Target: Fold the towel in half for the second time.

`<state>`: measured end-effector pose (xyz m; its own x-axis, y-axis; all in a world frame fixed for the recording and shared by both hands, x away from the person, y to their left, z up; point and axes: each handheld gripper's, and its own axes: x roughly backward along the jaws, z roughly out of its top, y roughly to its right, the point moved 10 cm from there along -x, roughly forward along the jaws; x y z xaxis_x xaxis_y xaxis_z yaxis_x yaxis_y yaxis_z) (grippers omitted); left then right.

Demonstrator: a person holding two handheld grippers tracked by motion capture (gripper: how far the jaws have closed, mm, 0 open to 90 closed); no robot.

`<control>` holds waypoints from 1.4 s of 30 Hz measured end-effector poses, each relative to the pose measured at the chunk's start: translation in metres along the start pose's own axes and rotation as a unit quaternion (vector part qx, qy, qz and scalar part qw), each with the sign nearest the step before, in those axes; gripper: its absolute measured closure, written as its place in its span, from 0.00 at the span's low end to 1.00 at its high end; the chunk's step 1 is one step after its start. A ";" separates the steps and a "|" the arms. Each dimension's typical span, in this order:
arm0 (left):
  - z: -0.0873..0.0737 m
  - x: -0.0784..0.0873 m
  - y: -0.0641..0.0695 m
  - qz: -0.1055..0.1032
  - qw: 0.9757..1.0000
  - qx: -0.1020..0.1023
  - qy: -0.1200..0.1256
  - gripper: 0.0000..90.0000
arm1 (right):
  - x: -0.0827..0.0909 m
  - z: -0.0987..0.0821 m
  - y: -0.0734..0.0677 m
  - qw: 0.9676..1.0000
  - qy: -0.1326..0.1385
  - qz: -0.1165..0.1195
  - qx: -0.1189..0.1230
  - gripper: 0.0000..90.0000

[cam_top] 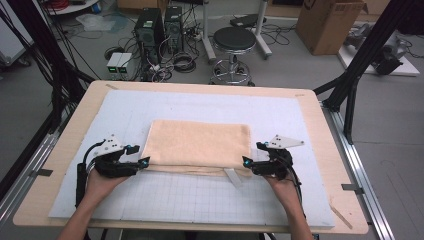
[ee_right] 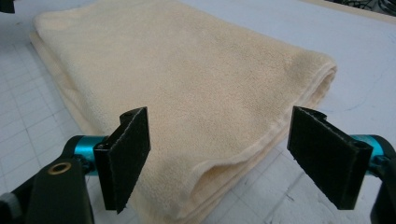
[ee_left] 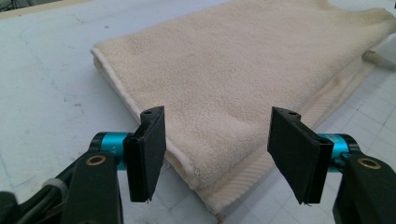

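Observation:
A folded peach towel (cam_top: 197, 145) lies flat in the middle of the white gridded mat (cam_top: 150, 197). My left gripper (cam_top: 141, 158) sits at the towel's near left corner, jaws wide apart, the corner (ee_left: 205, 186) lying between the pads without touching them. My right gripper (cam_top: 248, 161) is at the near right corner, also open, with the folded corner (ee_right: 205, 186) low between its pads and free of them. A white label (cam_top: 233, 177) sticks out from the towel's front edge. A hand holds each gripper from the near side.
The mat covers a wooden table (cam_top: 320, 130) with bare margins. Beyond the far edge stand a black stool (cam_top: 233, 45), computer towers (cam_top: 150, 30), cables and a cardboard box (cam_top: 330, 22). Black frame posts (cam_top: 352, 85) rise at the right.

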<state>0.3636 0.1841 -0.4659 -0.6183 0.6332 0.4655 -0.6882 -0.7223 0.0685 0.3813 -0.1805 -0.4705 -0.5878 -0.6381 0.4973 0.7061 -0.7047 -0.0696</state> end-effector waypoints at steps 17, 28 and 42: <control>-0.008 0.014 0.006 0.010 1.000 -0.002 0.002 0.33 | 0.023 -0.011 -0.003 1.000 0.006 -0.008 -0.003 0.18; -0.013 0.026 0.007 0.020 1.000 -0.004 0.007 0.31 | 0.043 -0.023 -0.003 1.000 0.010 -0.017 -0.009 0.18; -0.022 0.037 0.010 0.026 1.000 -0.004 0.004 0.30 | 0.058 -0.034 -0.007 1.000 0.012 -0.021 -0.010 0.18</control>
<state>0.3252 0.2064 -0.4670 -0.6569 0.5969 0.4607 -0.6579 -0.7522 0.0366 0.3291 -0.2228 -0.4707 -0.6257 -0.6151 0.4797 0.6734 -0.7364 -0.0658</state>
